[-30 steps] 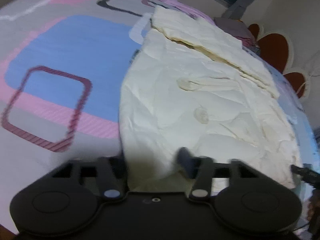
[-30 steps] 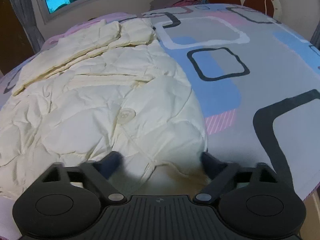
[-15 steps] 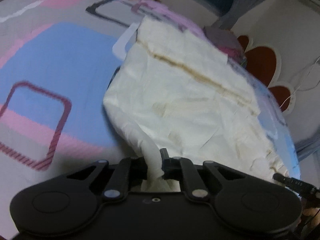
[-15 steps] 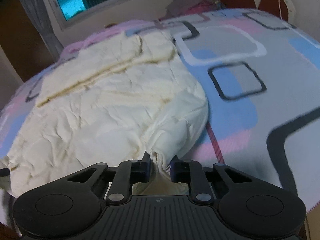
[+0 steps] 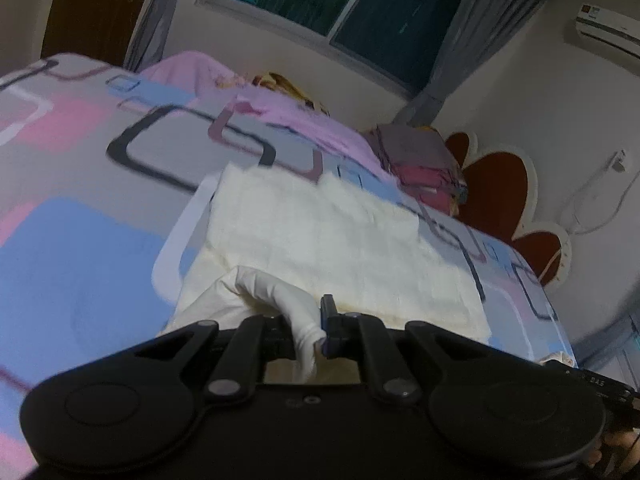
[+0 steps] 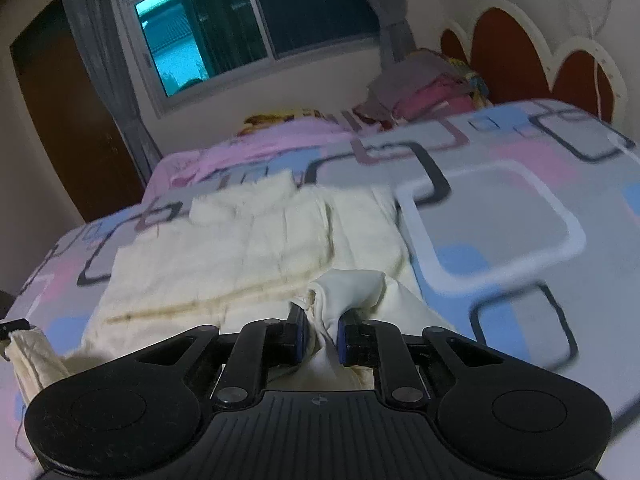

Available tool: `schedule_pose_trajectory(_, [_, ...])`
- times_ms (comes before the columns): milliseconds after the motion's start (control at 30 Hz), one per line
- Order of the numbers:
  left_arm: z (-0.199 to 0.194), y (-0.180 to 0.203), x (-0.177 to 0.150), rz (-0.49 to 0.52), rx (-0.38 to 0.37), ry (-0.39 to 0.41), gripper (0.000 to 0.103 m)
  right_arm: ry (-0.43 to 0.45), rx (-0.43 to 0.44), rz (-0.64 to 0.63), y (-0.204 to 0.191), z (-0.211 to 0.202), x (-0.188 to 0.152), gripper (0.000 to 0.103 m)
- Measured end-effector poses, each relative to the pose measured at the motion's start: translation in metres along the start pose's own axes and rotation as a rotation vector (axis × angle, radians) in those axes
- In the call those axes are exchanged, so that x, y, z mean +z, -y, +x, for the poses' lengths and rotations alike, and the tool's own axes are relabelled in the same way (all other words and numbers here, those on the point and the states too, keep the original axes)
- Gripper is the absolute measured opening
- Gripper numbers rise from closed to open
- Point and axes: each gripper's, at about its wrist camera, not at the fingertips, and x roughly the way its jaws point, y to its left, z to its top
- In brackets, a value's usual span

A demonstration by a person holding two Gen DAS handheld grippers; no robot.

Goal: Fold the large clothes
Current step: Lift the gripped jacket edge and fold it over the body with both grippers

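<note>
Lying on the patterned bedspread (image 6: 500, 220) is 1 cream quilted jacket (image 6: 248, 248), its long axis running away from the cameras toward the window (image 6: 224, 28). 2 grippers hold its near hem: the left gripper (image 5: 310, 326) is clamped tight on 1 bunched corner, and the right gripper (image 6: 322, 330) pinches another fold, its jaws closing further. 1 pile of folded clothes (image 5: 420, 164) sits by the headboard (image 5: 500, 192).
</note>
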Motion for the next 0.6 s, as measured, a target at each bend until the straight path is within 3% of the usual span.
schedule_pose_trajectory(333, [0.078,0.011,0.073,-0.012,0.098,0.092,0.008,0.010,-0.021,0.058,0.010,0.103,0.088,0.015])
schedule_pose_trajectory(600, [0.151,0.018,0.104,0.019,0.209,0.079,0.008,-0.075,-0.051,0.131,0.032,0.186,0.120,0.015])
